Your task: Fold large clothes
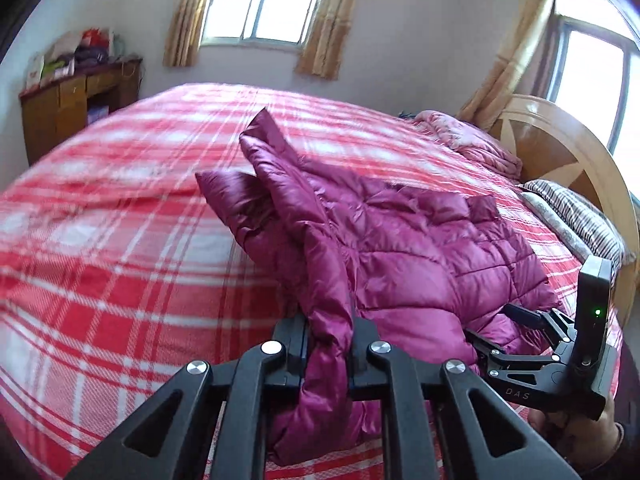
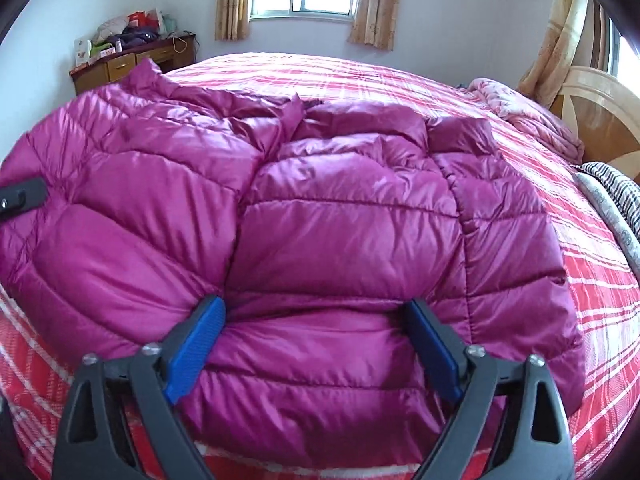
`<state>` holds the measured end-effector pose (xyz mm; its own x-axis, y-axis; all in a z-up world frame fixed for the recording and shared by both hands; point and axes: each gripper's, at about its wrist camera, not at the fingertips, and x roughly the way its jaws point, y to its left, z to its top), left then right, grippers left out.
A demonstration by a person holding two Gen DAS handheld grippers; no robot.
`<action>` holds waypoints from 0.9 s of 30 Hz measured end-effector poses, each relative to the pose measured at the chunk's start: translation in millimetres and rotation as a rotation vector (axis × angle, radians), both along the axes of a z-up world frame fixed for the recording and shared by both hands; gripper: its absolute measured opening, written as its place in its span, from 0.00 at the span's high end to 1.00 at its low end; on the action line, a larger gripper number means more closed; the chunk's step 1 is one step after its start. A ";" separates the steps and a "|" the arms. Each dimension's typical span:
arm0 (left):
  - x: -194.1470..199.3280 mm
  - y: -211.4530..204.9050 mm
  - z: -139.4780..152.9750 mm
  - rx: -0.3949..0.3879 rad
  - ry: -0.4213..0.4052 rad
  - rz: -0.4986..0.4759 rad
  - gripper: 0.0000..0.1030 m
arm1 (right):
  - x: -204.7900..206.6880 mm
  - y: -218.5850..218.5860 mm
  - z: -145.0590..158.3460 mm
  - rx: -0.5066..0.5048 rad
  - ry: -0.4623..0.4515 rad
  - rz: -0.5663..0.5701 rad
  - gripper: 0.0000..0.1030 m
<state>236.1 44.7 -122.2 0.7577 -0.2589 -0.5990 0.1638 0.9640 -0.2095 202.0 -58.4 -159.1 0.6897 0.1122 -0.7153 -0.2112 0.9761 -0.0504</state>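
A magenta quilted puffer jacket [image 1: 420, 248] lies on the red-and-white plaid bed [image 1: 120, 240]. My left gripper [image 1: 329, 344] is shut on a fold of the jacket's edge, which runs up between the fingers and hangs below them. In the right wrist view the jacket [image 2: 320, 208] fills the middle. My right gripper [image 2: 314, 320] is open, its blue pads [image 2: 196, 344] spread wide over the jacket's near hem, touching the fabric. The right gripper also shows in the left wrist view [image 1: 532, 344] at the jacket's right side. A bit of the left gripper shows at the left edge of the right wrist view [image 2: 20, 198].
A pink folded quilt [image 1: 468, 140] and a striped pillow [image 1: 576, 216] lie by the wooden headboard [image 1: 560, 152] at the right. A wooden desk [image 1: 76, 100] with clutter stands at the far left wall. Curtained windows [image 1: 264, 0] are behind the bed.
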 end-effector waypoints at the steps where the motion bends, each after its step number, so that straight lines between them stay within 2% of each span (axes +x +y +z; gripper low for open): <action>1: -1.4 -4.7 8.0 0.004 -0.015 -0.010 0.88 | -3.3 -2.5 8.0 0.008 -0.016 0.004 0.26; 4: -0.4 -19.5 33.2 0.003 -0.061 -0.052 0.88 | -14.9 -22.1 31.8 0.038 -0.098 -0.027 0.26; 7: -1.9 -39.9 56.0 -0.007 -0.114 -0.116 0.88 | -12.7 -51.0 43.0 0.038 -0.121 -0.093 0.26; 9: 0.5 -57.3 67.1 -0.029 -0.132 -0.171 0.88 | -5.1 -67.3 39.8 0.009 -0.103 -0.143 0.27; 13: 12.4 -93.6 76.0 -0.068 -0.134 -0.259 0.88 | 7.4 -110.0 18.8 0.037 -0.028 -0.241 0.31; 18: 30.9 -159.4 71.2 -0.018 -0.126 -0.357 0.88 | 5.8 -135.8 2.9 0.070 0.035 -0.258 0.32; 23: 45.6 -222.3 46.0 0.070 -0.086 -0.449 0.88 | -2.2 -151.5 -2.8 0.113 0.059 -0.289 0.32; 27: 56.4 -255.2 18.7 0.167 -0.060 -0.444 0.84 | -4.6 -154.4 -11.7 0.137 0.066 -0.304 0.31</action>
<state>292.5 -210.4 -103.5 0.6304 -0.4689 -0.6187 0.5742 0.8179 -0.0348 197.4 -212.8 -170.8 0.6591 0.0064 -0.7520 0.0922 0.9917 0.0892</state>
